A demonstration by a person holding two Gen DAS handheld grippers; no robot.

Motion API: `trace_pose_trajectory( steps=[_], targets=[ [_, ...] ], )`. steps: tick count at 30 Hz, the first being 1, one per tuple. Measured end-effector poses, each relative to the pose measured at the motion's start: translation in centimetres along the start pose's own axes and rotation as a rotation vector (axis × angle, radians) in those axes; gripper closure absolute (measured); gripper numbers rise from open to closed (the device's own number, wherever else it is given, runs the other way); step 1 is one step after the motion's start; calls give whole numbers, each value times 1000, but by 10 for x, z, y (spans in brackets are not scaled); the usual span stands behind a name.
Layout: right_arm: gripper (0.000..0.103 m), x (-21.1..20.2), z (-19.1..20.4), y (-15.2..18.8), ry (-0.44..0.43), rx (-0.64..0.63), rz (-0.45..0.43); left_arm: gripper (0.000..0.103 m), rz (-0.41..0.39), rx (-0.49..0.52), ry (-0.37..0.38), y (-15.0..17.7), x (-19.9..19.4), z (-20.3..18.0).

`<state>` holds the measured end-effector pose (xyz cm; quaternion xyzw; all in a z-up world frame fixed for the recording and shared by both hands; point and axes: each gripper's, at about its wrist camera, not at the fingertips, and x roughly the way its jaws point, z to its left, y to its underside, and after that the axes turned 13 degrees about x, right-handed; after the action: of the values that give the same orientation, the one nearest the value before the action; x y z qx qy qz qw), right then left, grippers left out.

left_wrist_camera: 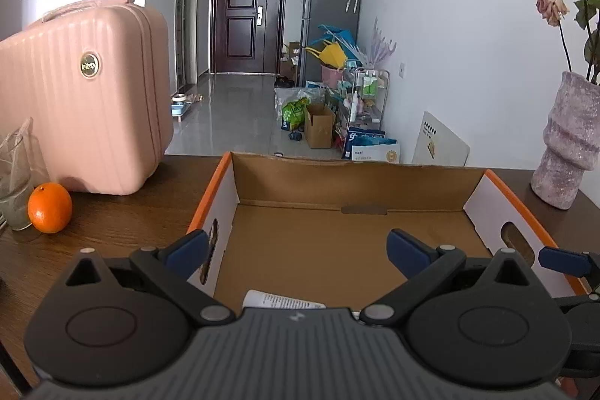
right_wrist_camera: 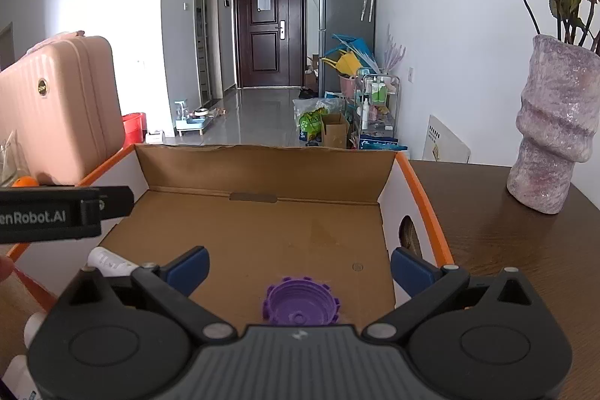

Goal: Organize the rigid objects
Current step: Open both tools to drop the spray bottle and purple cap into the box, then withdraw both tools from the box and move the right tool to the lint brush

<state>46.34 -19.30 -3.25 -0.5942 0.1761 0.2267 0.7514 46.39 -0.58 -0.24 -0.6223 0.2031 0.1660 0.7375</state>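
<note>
Box mid-table; cap and tube inside; suitcase left, vase right.

a home: hallway with front door, fridge, pet bowls, vase of flowers.

Cardboard box: you have one.
Purple cap: one.
White tube: one.
Orange: one.
Vase: one.
Pink suitcase: one.

- "enRobot.AI", 1st letters cut off, is read on black gripper body, left edge of right wrist view.
- Gold badge on pink suitcase, left-centre: lettering too small to be read.
</note>
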Motion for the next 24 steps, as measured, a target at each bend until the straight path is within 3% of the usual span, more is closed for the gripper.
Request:
trace_pose_trajectory(
  steps=[11, 24],
  targets=[
    [0, -41, 4, 6, -7, -39, -60, 0, -103, -6, -18, 5, -51, 0],
    [0, -104, 2, 35, -19, -51, -96, 0, -145, 8, -29, 39, -116, 1]
  ],
)
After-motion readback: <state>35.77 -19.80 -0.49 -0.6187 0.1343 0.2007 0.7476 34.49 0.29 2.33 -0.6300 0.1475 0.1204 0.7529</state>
